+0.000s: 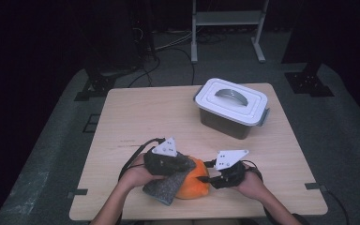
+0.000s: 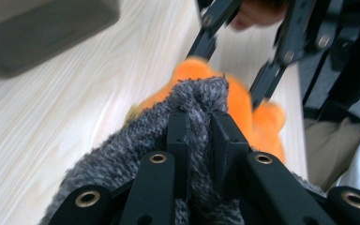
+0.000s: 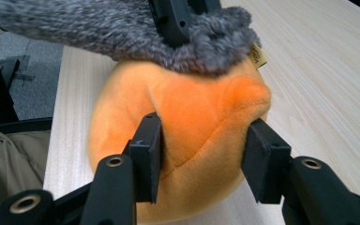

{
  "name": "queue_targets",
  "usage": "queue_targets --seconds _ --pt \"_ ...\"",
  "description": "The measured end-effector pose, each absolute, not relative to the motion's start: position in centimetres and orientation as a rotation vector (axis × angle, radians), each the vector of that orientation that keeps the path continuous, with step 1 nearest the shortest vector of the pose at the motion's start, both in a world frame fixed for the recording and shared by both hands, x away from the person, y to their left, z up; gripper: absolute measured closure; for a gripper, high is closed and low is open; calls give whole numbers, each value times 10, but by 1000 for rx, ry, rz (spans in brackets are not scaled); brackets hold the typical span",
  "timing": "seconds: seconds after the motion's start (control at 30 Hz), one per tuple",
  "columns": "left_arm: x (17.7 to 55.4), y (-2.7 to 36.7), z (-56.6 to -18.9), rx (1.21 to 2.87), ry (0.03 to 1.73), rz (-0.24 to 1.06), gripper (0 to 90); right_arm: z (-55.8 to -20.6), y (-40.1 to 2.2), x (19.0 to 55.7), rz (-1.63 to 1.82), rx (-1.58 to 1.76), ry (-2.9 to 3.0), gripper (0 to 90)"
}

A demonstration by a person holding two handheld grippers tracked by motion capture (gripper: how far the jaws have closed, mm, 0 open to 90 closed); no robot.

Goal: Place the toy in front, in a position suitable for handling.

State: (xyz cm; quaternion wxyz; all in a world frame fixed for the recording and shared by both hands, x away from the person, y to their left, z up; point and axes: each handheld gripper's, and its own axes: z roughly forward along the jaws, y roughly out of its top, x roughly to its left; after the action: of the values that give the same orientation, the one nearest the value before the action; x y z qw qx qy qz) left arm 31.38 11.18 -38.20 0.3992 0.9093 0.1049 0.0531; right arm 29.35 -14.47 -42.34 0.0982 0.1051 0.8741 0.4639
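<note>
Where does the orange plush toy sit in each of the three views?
High view: orange plush toy at bottom centre, on the table between both grippers.
Left gripper view: centre right, beyond the pinched grey cloth.
Right gripper view: centre, squeezed between the jaws.
Shared landmark: the grey cloth draped on the toy.

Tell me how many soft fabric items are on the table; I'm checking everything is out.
2: an orange plush toy near the table's front edge, squeezed between the right gripper's jaws, and a grey fuzzy cloth draped over its left side, pinched by the left gripper.
</note>
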Motion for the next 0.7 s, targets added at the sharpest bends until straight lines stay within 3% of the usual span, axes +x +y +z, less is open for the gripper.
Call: queue_targets --seconds 0.4,0.7 --pt "309 110 -375 2219 256 82 789 -418 -148 296 1391 358 2570 527" --pt "317 122 -392 2190 329 66 790 -419 -157 293 1357 346 2577 542"
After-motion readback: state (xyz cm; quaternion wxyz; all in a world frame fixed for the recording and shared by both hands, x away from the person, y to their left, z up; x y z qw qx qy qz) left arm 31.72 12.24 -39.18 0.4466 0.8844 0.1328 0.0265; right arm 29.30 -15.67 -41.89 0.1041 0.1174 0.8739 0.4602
